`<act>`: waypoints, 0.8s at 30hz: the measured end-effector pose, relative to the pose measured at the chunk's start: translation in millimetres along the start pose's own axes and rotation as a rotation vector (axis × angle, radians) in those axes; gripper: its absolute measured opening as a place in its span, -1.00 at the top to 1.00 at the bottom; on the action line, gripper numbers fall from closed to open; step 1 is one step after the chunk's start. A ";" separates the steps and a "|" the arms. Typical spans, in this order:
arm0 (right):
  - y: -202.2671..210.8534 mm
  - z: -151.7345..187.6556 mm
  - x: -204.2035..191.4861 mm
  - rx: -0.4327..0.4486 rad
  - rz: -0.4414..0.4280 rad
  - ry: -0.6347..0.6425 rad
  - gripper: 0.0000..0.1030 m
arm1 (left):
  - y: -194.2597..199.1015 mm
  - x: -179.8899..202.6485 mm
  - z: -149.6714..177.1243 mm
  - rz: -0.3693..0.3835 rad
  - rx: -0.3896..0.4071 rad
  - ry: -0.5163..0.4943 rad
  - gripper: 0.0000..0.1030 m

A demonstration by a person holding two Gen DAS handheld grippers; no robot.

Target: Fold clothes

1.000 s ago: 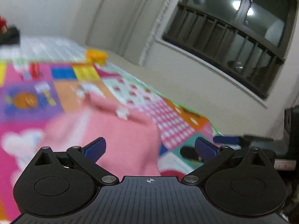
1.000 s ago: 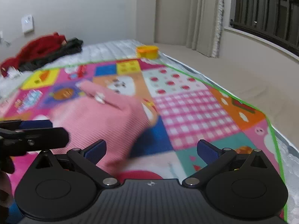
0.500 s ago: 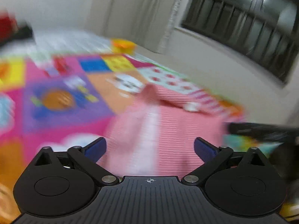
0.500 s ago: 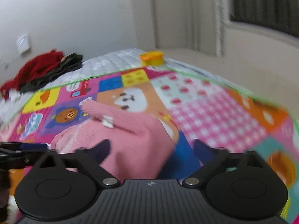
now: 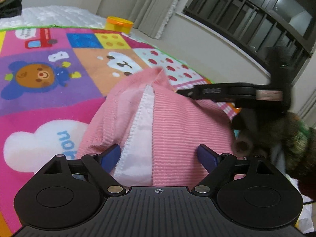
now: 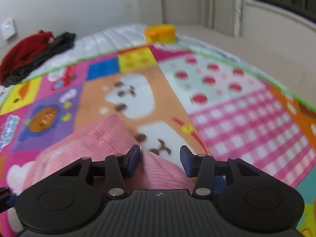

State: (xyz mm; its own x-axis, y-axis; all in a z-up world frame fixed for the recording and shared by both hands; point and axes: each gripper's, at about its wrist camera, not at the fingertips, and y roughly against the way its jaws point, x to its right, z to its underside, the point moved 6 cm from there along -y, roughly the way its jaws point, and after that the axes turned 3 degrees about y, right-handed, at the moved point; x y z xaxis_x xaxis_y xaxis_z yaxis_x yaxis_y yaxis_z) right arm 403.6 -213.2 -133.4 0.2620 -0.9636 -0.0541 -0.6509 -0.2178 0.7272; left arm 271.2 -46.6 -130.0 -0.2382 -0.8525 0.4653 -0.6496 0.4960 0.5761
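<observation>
Directly between both grippers' spread fingers [image 5: 110,156] lies the pink garment [image 5: 173,122].

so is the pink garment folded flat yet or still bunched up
Bunched up. The pink garment sits in a raised heap on the play mat, its white inner seam turned outward, edges uneven.

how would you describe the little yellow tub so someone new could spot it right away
Start at the bright patchwork play mat spread over the white quilted bedding. Follow it to its far edge, by the curtains: the tub sits there. It is the only small round container, yellow with an orange lid, unlike the soft clothes around it.
</observation>
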 end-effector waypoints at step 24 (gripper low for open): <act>87.9 -1.6 -25.0 0.173 -0.052 0.116 -0.57 | 40.7 -32.3 -41.5 -0.100 0.225 0.046 0.92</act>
State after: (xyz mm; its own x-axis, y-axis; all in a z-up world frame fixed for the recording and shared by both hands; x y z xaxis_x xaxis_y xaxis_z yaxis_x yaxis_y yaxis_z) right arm 341.0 -208.1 -67.0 0.3716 -0.9284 -0.0021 -0.7446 -0.2994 0.5966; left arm 282.4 7.9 -93.8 -0.1350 -0.8843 0.4470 -0.8141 0.3561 0.4587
